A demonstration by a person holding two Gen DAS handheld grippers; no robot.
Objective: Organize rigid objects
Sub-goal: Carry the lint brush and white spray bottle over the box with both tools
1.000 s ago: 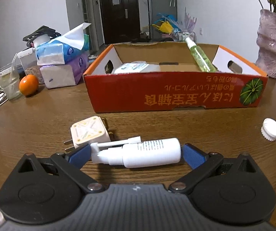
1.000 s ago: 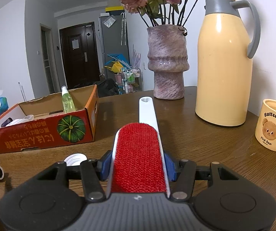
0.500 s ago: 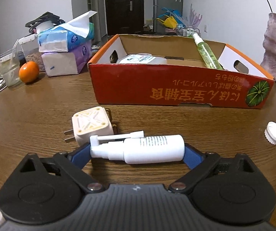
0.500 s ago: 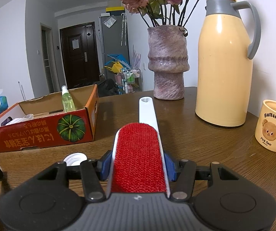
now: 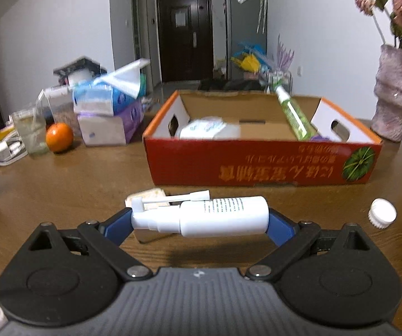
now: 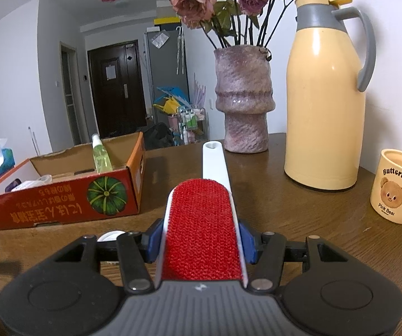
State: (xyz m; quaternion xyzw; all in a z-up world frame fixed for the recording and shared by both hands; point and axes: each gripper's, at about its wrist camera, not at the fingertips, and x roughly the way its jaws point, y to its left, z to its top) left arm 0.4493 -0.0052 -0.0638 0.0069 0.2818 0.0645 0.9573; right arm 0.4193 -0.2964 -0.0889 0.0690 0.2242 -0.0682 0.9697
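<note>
My left gripper (image 5: pixel 200 218) is shut on a white spray bottle (image 5: pixel 201 216), held crosswise, lifted above the wooden table. Behind it a cream plug adapter (image 5: pixel 145 195) lies on the table, partly hidden. Further back stands the red cardboard box (image 5: pixel 259 165) with a green spray bottle (image 5: pixel 293 116) and a white packet (image 5: pixel 206 128) inside. In the right wrist view my right gripper (image 6: pixel 202 236) is shut on a red lint brush (image 6: pixel 202 224), its white handle (image 6: pixel 215 162) pointing away. The same box (image 6: pixel 61 210) sits to the left there.
A white cap (image 5: pixel 383 213) lies right of the bottle. An orange (image 5: pixel 59 137), tissue packs (image 5: pixel 108 112) and a plastic cup (image 5: pixel 30 128) crowd the far left. A purple vase (image 6: pixel 243 98), a cream thermos (image 6: pixel 327 98) and a bear mug (image 6: pixel 397 187) stand at the right.
My left gripper has risen with the white bottle off the table, so the plug adapter now shows lower behind it. The right gripper and brush have not moved.
</note>
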